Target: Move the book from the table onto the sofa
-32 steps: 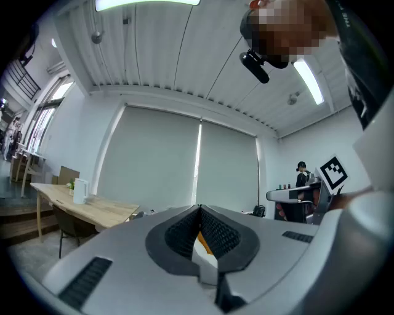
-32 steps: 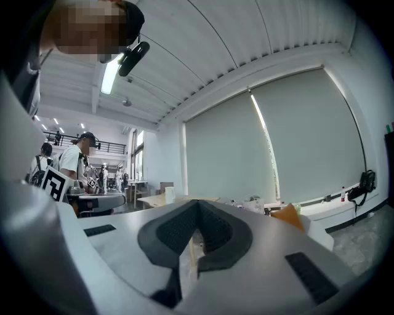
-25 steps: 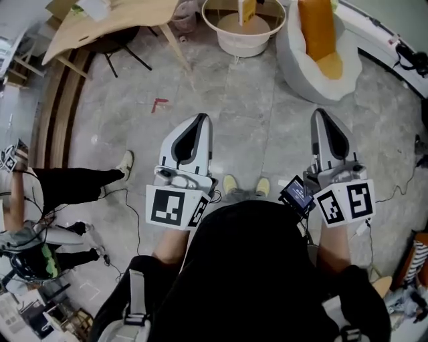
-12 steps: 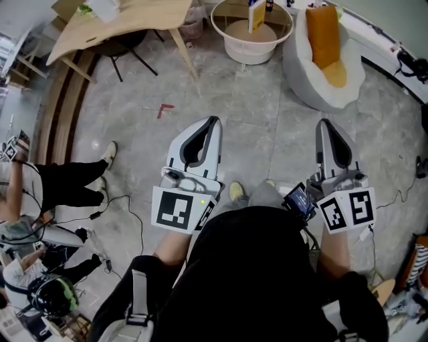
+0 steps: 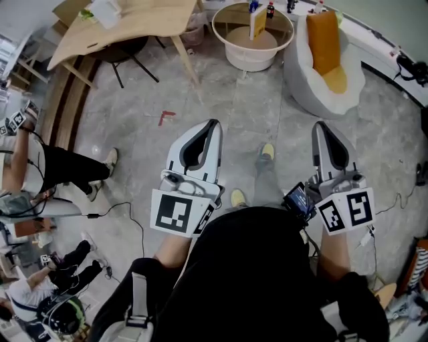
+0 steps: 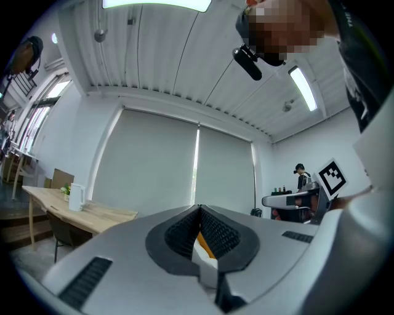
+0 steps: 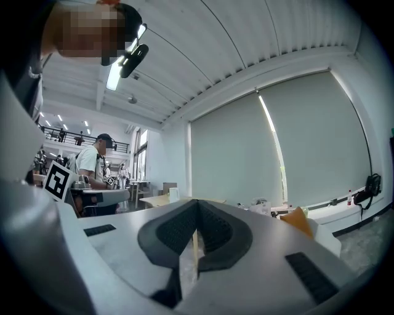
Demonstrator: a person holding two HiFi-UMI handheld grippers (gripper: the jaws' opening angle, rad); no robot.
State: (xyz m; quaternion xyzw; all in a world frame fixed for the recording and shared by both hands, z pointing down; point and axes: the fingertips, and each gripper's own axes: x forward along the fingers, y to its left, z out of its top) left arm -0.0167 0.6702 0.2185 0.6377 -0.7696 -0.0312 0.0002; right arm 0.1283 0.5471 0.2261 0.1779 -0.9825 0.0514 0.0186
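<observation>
Closest in, a black top (image 5: 254, 267) across the bottom of the head view, both arms pushed out ahead. Left gripper (image 5: 211, 125) up front, clenched tight, pads pressed together, nothing caught between them. Checked marker cube (image 5: 175, 212) riding at its back end. Right gripper (image 5: 322, 127) alongside, well apart from the left, also squeezed shut on nothing, with its own marker cube (image 5: 346, 210) behind. Both pointing level, out over the grey stone floor (image 5: 241, 100).

Between the two grippers, lower down, a yellow shoe (image 5: 267, 152) planted on the floor. Off to the left, a small red mark (image 5: 165, 117). Further left at the edge, a bystander (image 5: 60, 177) in black trousers.

Further on, and here is the one to watch: yellow book (image 5: 257, 21) standing upright on the round table (image 5: 251, 59), well ahead of both grippers, touched by neither. Just beside that table on the right, the white sofa (image 5: 304, 87) with an orange cushion (image 5: 322, 37) propped in it. Book on the table, not on the sofa. Far left at the top, a wooden table (image 5: 134, 17) on angled legs.
</observation>
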